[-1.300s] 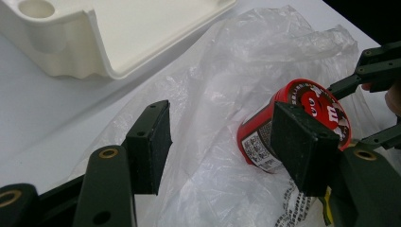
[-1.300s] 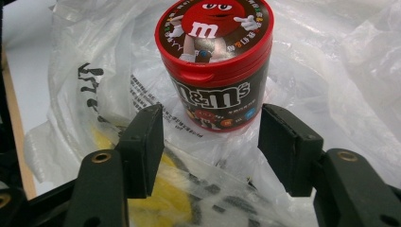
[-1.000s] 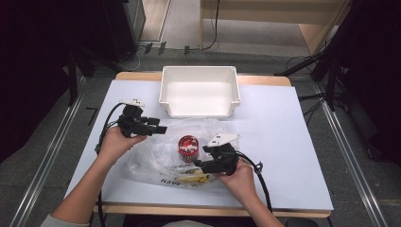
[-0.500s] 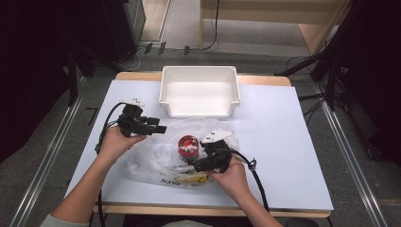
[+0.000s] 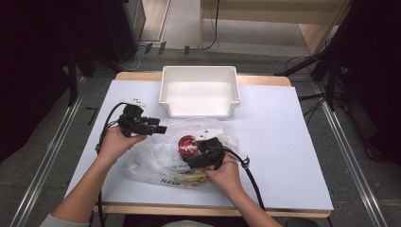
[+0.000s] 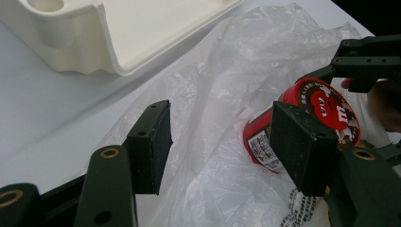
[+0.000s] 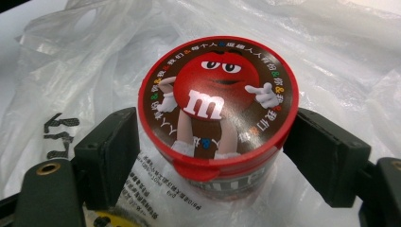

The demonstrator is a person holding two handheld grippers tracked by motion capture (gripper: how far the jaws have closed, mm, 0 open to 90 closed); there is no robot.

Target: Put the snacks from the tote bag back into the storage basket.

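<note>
A red M&M's tub (image 5: 188, 144) (image 6: 326, 101) (image 7: 217, 99) lies inside a clear plastic bag (image 5: 156, 161) (image 6: 227, 71) (image 7: 331, 47) on the table. My right gripper (image 5: 189, 150) (image 7: 213, 151) has just been opening its jaws. One pad now stands on each side of the tub, close to its wall, and I see no squeeze. My left gripper (image 5: 161, 127) (image 6: 222, 137) hovers open over the bag's left part. Only bag film shows between its pads, and the tub lies beyond them.
A white bin (image 5: 163, 90) (image 6: 108, 42) stands just behind the bag. Something yellow (image 5: 189, 178) lies in the bag near my right hand. The pale table (image 5: 283, 142) spreads to the right, and cables trail from both grippers.
My right gripper has slid left toward the tub, and its jaws now flank it. The left gripper has stayed where it was.
</note>
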